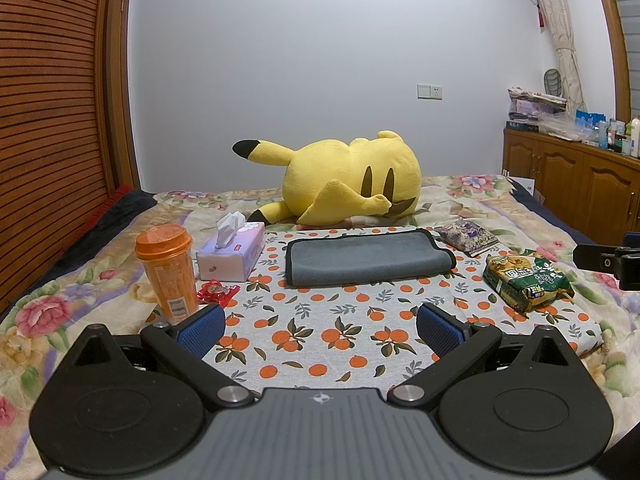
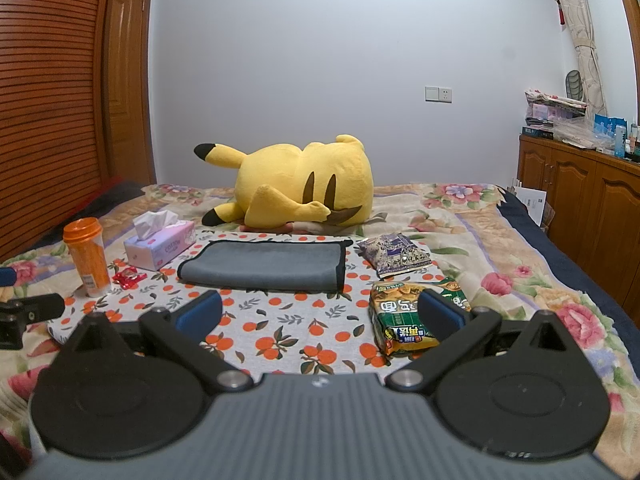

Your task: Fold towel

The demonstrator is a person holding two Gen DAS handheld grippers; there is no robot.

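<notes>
We hold both tools, left [image 1: 321,326] and right [image 2: 320,312], spread and empty above the bed [image 2: 500,240]; the gray towel [image 1: 368,260] lies folded on the orange-print cloth [image 1: 320,340] ahead.

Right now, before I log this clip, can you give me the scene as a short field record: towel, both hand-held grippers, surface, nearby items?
towel: grey towel, folded over, lying flat
surface: orange-print cloth on a floral bedspread
left hand-held gripper: open, empty, short of the towel
right hand-held gripper: open, empty, short of the towel
left of towel: tissue box, orange cup, red wrapper
right of towel: purple packet, green noodle packet
behind towel: yellow plush toy
</notes>
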